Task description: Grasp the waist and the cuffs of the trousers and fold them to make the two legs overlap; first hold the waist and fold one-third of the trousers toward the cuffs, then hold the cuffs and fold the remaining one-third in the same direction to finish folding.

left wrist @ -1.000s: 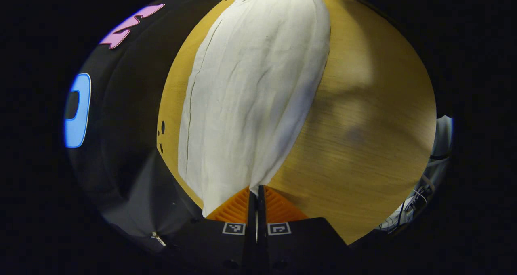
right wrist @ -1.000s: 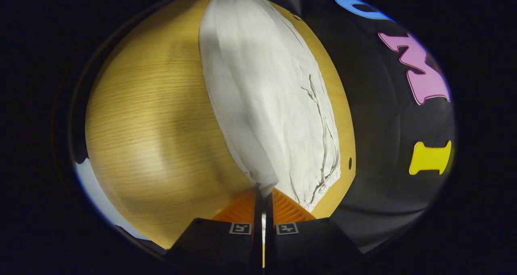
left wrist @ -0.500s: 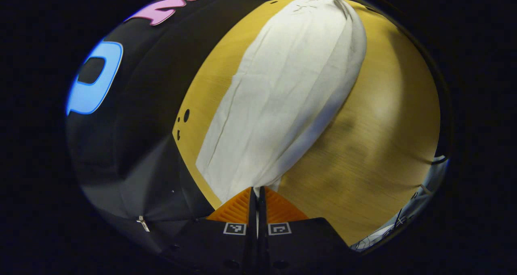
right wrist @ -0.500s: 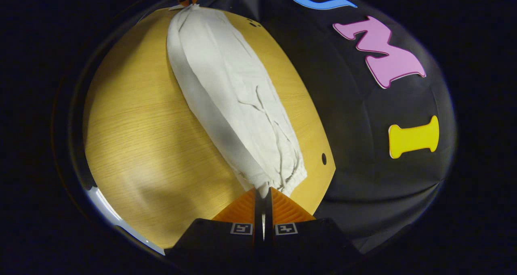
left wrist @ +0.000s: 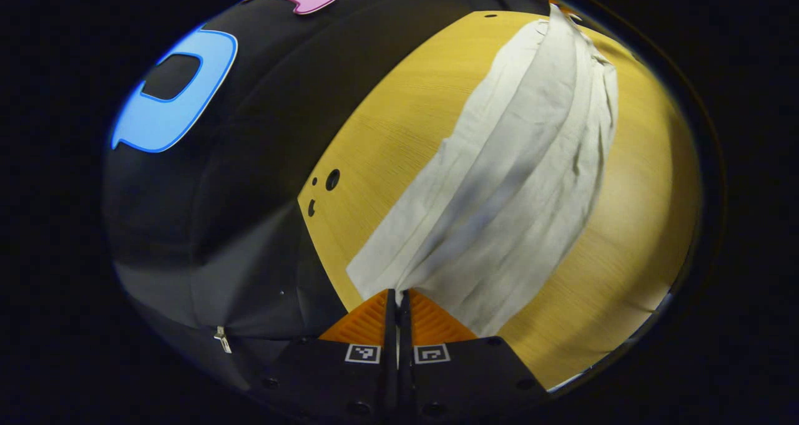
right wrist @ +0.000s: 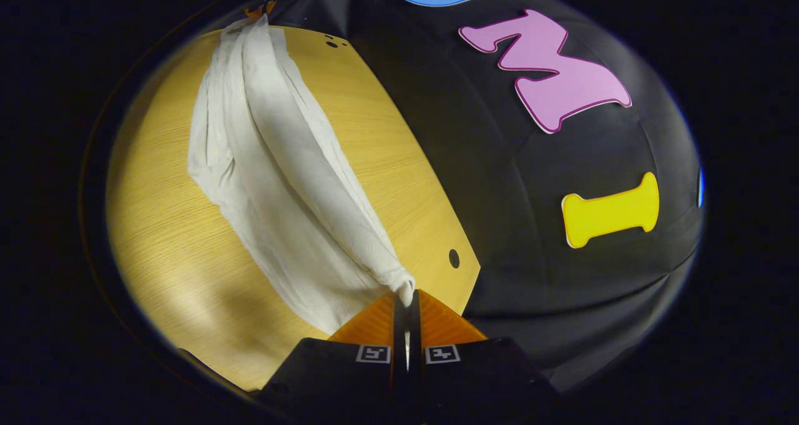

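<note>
Now both grippers, left (left wrist: 397,295) and right (right wrist: 407,297), have jaws clamped on the trousers (left wrist: 518,181), lifting one edge off the table (left wrist: 387,138) to overlap the legs.

Wooden surface (left wrist: 399,131), pale grain, edge against the black wall. In the left gripper view, 3 dark holes (left wrist: 332,179) sit near its edge; in the right gripper view 1 hole (right wrist: 454,258) shows near the edge and more small ones at the far corner. White trousers (left wrist: 524,181) drape across it, the lower part resting on the wood, upper folds lifted and bunched.
</note>
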`<state>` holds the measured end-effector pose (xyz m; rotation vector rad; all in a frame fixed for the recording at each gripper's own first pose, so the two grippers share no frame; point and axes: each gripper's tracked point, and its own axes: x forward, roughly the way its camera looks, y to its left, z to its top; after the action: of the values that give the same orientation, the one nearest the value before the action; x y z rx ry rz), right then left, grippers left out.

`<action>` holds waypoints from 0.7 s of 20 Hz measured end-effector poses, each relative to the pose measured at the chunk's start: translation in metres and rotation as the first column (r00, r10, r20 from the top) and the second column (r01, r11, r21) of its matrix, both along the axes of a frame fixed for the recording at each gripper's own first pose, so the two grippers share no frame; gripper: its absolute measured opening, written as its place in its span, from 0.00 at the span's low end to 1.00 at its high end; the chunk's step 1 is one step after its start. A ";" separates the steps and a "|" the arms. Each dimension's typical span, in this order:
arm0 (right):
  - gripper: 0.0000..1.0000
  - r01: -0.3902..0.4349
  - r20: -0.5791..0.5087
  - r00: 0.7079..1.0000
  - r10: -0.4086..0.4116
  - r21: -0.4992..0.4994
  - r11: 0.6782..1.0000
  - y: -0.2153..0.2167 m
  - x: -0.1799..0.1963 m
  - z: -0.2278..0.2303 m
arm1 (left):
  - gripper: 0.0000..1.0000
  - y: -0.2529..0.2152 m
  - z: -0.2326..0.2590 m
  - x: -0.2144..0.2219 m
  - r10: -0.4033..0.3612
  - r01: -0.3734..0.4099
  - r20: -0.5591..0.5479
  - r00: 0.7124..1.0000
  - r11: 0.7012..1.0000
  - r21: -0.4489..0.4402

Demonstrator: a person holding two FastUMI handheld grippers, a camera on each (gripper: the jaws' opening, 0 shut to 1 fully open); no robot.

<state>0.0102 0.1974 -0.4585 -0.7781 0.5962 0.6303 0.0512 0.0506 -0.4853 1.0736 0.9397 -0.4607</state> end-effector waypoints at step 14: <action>0.05 0.027 -0.063 0.998 -0.029 -0.024 0.999 0.034 0.062 -0.069 | 0.05 -0.005 -0.055 0.048 0.045 -0.042 -0.056 0.997 0.998 0.048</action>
<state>0.0719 0.2319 -0.5276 -0.7727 0.6721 0.6246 0.0992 0.0457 -0.5398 1.0850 1.0271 -0.4370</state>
